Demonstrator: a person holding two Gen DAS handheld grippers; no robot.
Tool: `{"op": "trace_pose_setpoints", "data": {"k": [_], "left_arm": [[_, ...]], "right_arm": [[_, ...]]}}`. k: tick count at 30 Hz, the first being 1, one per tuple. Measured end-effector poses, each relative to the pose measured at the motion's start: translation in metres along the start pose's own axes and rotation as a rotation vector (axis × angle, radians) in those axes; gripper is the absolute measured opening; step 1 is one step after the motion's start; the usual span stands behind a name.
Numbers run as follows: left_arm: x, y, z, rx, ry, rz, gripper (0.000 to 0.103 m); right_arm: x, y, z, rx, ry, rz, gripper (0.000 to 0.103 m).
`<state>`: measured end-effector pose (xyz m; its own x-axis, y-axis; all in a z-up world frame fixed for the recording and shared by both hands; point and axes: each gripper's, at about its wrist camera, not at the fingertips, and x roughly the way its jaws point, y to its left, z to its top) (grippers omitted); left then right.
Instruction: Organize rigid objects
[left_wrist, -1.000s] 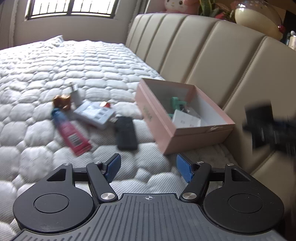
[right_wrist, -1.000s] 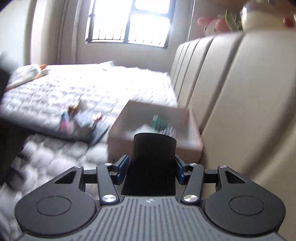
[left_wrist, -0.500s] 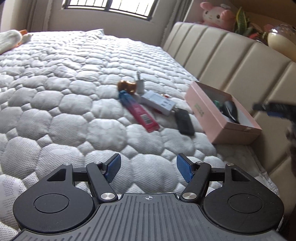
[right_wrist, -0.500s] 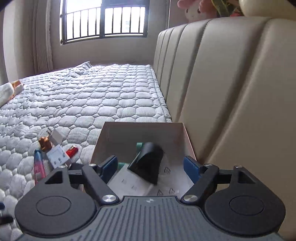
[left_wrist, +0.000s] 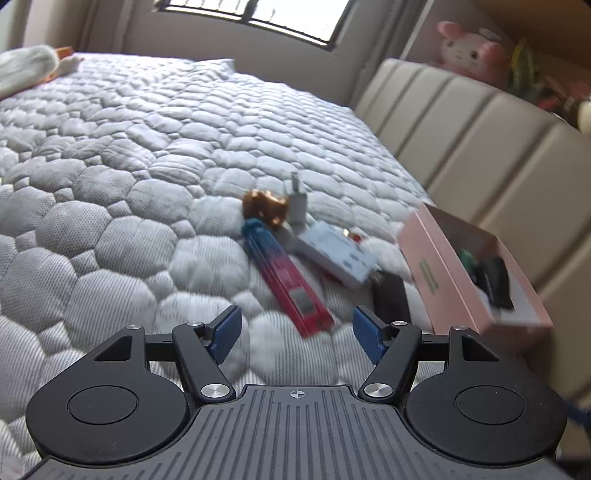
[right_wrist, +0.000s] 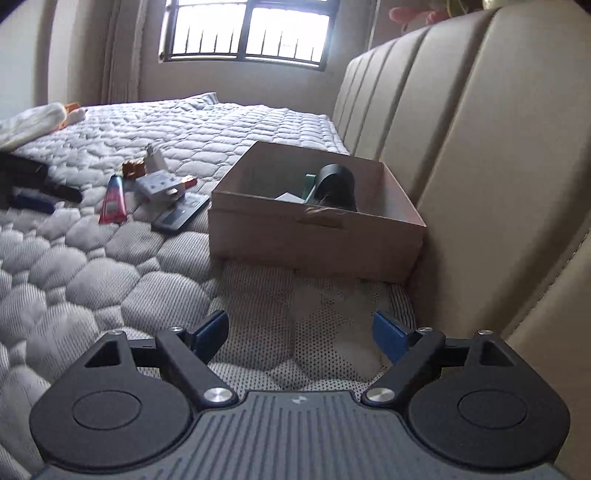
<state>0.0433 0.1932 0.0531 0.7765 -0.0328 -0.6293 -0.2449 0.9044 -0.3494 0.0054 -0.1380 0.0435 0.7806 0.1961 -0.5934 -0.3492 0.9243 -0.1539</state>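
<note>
A pink cardboard box (left_wrist: 436, 273) (right_wrist: 314, 236) sits on the quilted bed against the headboard; a black rounded object (right_wrist: 338, 184) and a green item (right_wrist: 309, 182) lie inside it. Left of the box lie a red and blue tube (left_wrist: 284, 280) (right_wrist: 112, 201), a white power strip (left_wrist: 336, 254) (right_wrist: 159, 184), a black flat device (left_wrist: 389, 299) (right_wrist: 181, 218), a copper object (left_wrist: 264, 208) (right_wrist: 133, 168) and a white charger (left_wrist: 297, 201) (right_wrist: 155, 158). My left gripper (left_wrist: 295, 330) is open and empty just short of the tube. My right gripper (right_wrist: 301, 336) is open and empty in front of the box.
The beige padded headboard (right_wrist: 480, 147) rises close on the right. A window (right_wrist: 243, 29) is at the far wall. A white plush toy (right_wrist: 33, 120) lies at the bed's far left. A pink plush (left_wrist: 469, 48) sits above the headboard.
My right gripper opened and let the black object drop into the box, then pulled back. My left gripper swung away from the box toward the loose items and moved closer to them.
</note>
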Motion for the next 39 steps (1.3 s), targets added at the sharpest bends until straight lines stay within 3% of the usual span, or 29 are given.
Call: {"op": "trace_pose_setpoints", "data": {"k": [5,9,12,16,18,23,28,33,37,39], "left_arm": [[0.036,0.003,0.027,-0.101,0.029,0.057,0.071],[0.061,-0.007,0.035,-0.078,0.051,0.112,0.069],[0.076,-0.011,0.036,-0.071,0.079,0.15,0.055],[0.085,-0.013,0.035,-0.043,0.08,0.176,0.05],[0.084,-0.014,0.033,-0.001,0.077,0.187,0.042],[0.065,-0.007,0.023,0.047,0.086,0.12,0.033],[0.032,0.007,-0.001,0.107,0.104,0.04,0.032],[0.003,0.026,-0.024,0.093,0.107,-0.024,0.032],[-0.008,0.032,-0.032,0.117,0.104,-0.048,0.032],[-0.01,0.037,-0.034,0.11,0.102,-0.069,0.032]], "right_arm": [[0.002,0.0,-0.003,0.007,-0.006,0.027,0.086],[0.006,-0.005,-0.007,0.02,0.003,0.035,0.086],[0.01,-0.011,-0.011,0.033,0.016,0.034,0.086],[0.013,-0.015,-0.015,0.049,0.032,0.036,0.086],[0.013,-0.016,-0.016,0.046,0.033,0.037,0.086],[0.011,-0.012,-0.004,0.032,0.01,0.05,0.086],[0.015,0.002,0.038,0.018,-0.038,0.09,0.086],[0.04,0.043,0.103,-0.013,-0.079,0.178,0.085],[0.088,0.089,0.162,0.002,-0.013,0.296,0.075],[0.12,0.113,0.19,0.017,0.033,0.326,0.075]]}}
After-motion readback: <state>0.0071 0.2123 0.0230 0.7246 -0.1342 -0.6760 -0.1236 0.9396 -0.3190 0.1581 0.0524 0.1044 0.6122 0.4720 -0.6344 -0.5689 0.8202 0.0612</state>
